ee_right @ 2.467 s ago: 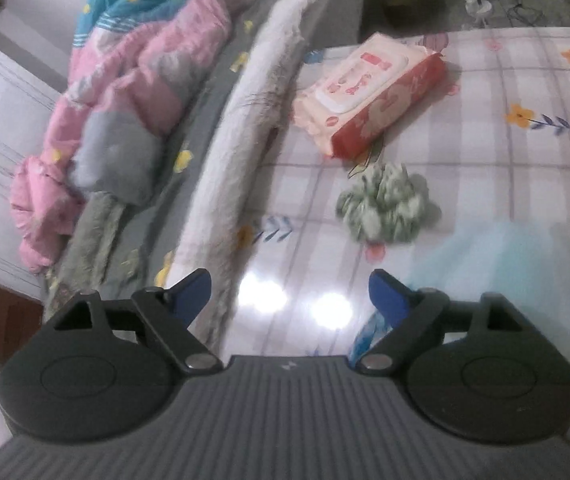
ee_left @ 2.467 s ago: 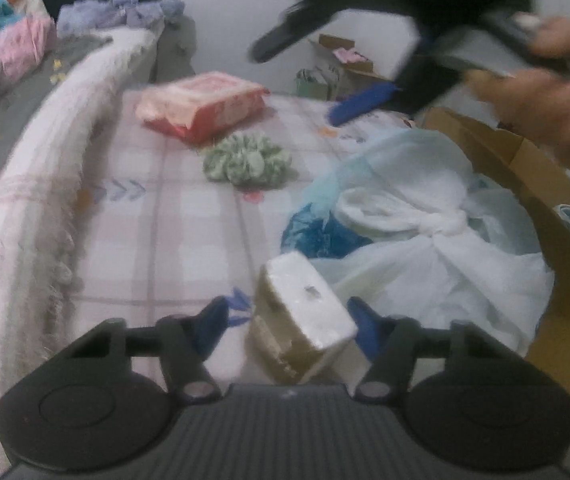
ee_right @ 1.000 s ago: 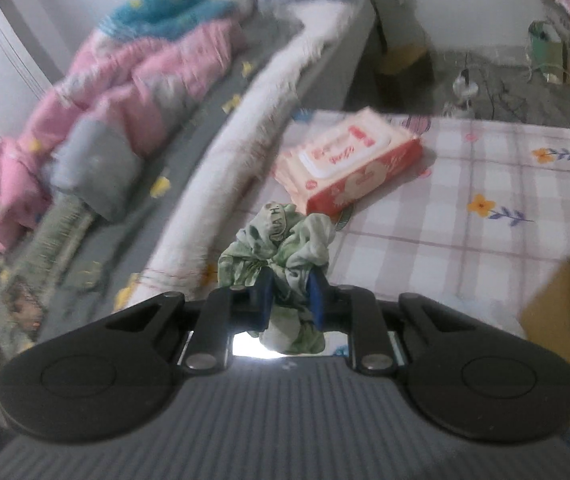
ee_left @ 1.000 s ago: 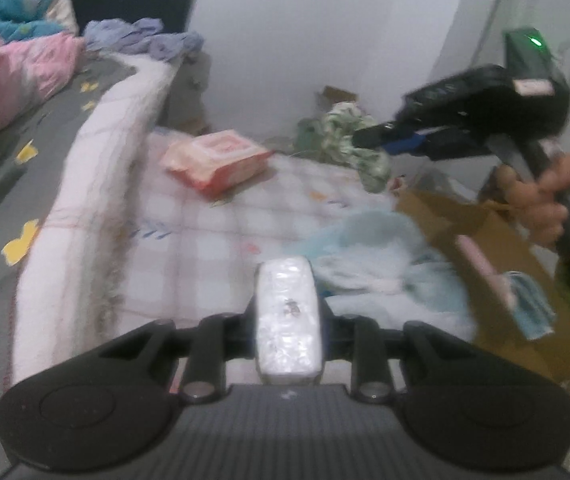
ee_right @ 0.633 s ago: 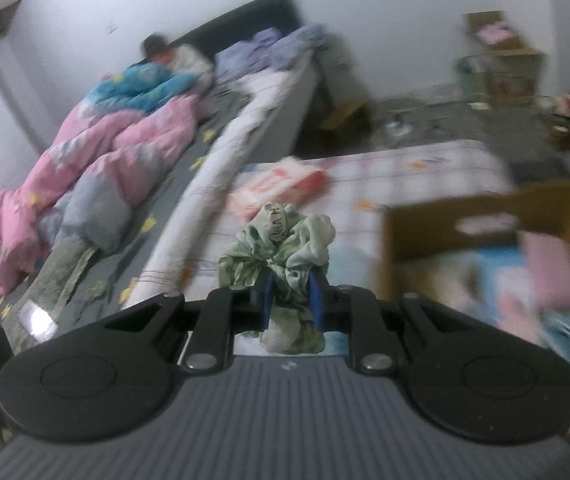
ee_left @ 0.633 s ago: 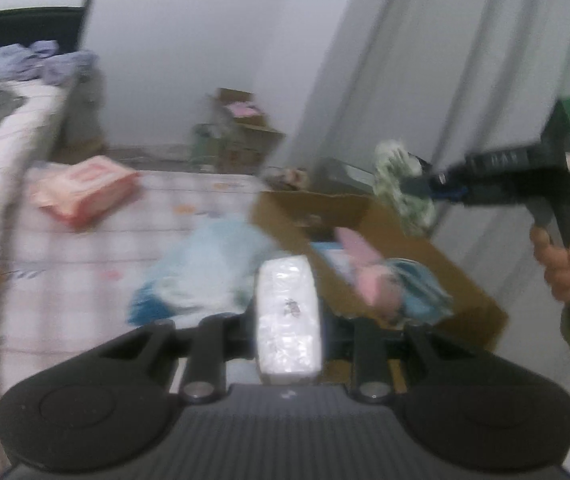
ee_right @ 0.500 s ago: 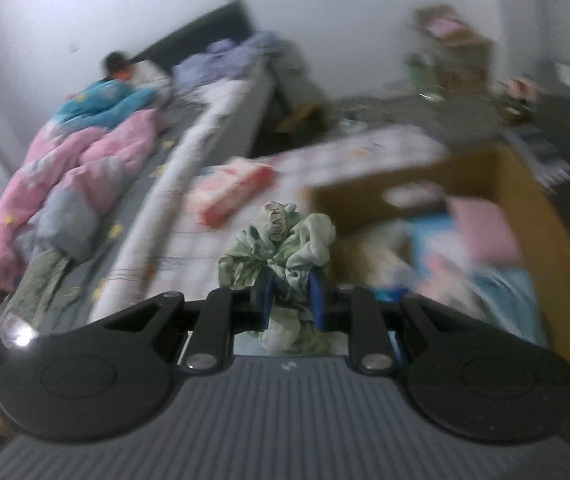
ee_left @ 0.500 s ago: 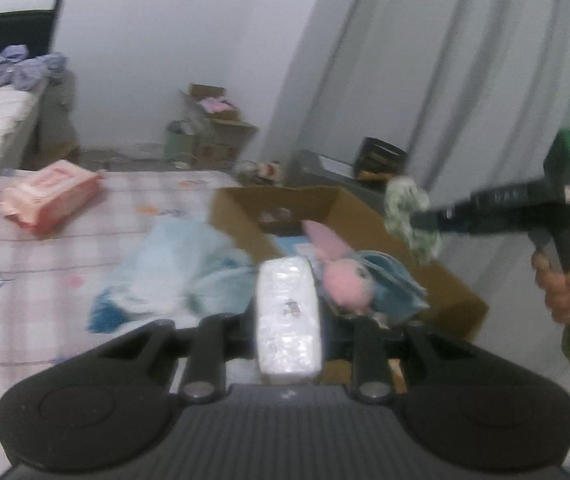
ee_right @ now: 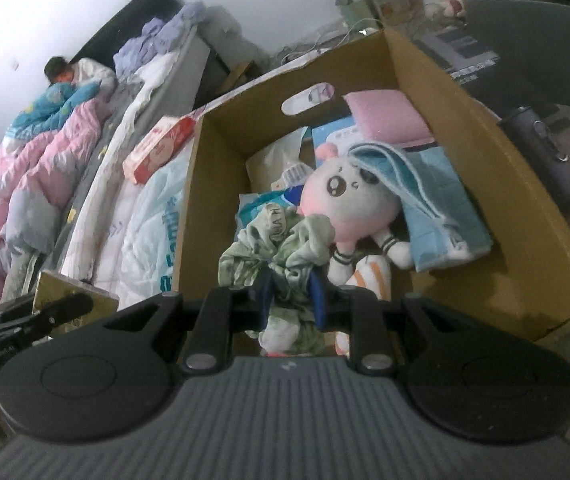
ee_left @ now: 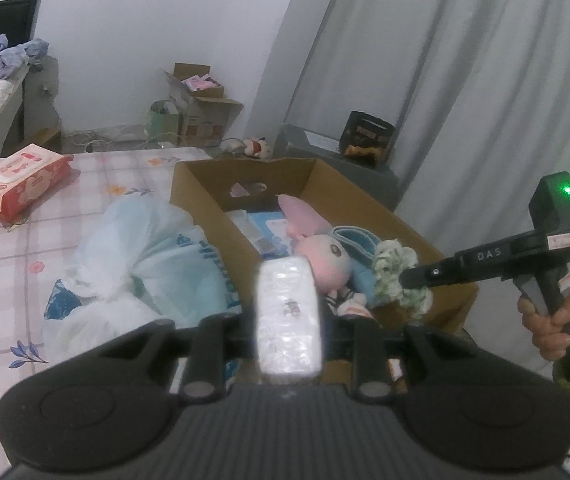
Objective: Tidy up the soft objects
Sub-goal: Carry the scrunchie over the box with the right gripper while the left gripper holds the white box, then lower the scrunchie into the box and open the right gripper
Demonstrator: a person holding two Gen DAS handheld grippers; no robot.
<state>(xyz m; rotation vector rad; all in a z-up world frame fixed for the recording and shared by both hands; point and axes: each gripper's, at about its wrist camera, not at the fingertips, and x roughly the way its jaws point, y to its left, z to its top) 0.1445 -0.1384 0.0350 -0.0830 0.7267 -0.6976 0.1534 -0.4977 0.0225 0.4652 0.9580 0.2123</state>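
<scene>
A bedroom in somebody's home.

There is a bed (ee_right: 173, 64) by the wall with a pink and blue blanket (ee_right: 33, 160) on it, and a person (ee_right: 61, 74) lies there under the covers. Some purple clothes (ee_left: 1, 58) sit in a heap at the end of the bed. A long grey curtain (ee_left: 465, 92) hangs down one side of the room. A cardboard box (ee_right: 497, 168) holds a pink stuffed toy (ee_right: 349, 196). A pack of wet wipes (ee_left: 17, 176) lies on a checked cloth with little flowers (ee_left: 85, 188). More boxes (ee_left: 197, 100) stand on the floor by the white wall.
</scene>
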